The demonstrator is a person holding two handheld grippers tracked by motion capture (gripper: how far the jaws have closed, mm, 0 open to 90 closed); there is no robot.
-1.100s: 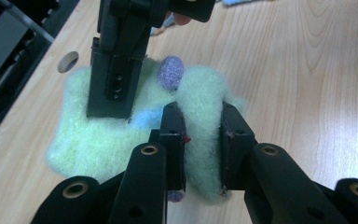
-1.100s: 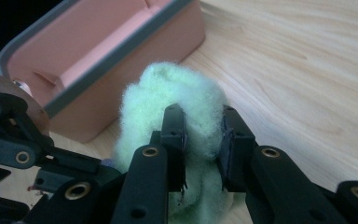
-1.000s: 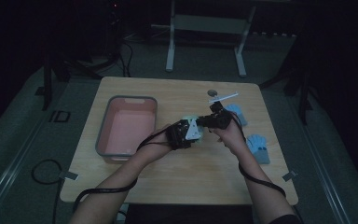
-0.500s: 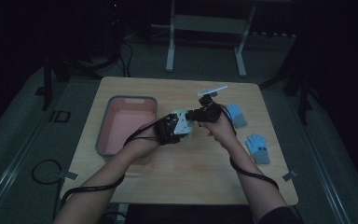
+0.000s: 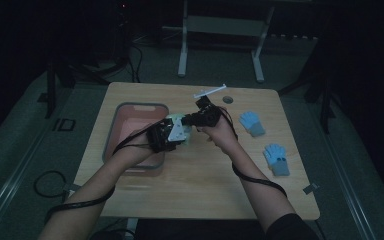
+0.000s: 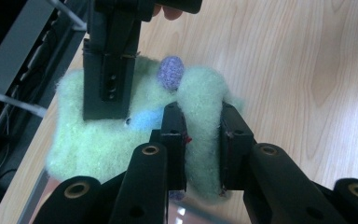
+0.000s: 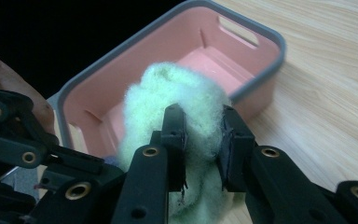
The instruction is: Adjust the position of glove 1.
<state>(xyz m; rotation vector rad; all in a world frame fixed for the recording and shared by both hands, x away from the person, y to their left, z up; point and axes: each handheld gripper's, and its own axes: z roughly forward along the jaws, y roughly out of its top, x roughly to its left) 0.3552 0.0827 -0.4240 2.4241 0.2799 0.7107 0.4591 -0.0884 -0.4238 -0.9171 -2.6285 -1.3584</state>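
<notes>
A fluffy pale-green glove (image 6: 112,135) with a purple fingertip (image 6: 170,73) and a blue patch hangs between both grippers above the table. My left gripper (image 6: 201,147) is shut on one fold of the pale-green glove (image 5: 176,121), seen in the high view at the pink bin's right edge. My right gripper (image 7: 200,149) is shut on another part of the pale-green glove (image 7: 177,102); its black jaws also show at the top of the left gripper view. In the high view the left gripper (image 5: 169,134) and right gripper (image 5: 195,120) meet at the glove.
A pink bin with a grey rim (image 5: 130,107) stands at the table's left, (image 7: 177,28) just behind the glove. Two blue gloves (image 5: 251,123) (image 5: 276,158) lie at the right. A white stick (image 5: 210,91) and a small round disc (image 5: 228,99) lie near the far edge.
Both grippers have carried the green glove leftward, from the table's middle right to the bin's right edge.
</notes>
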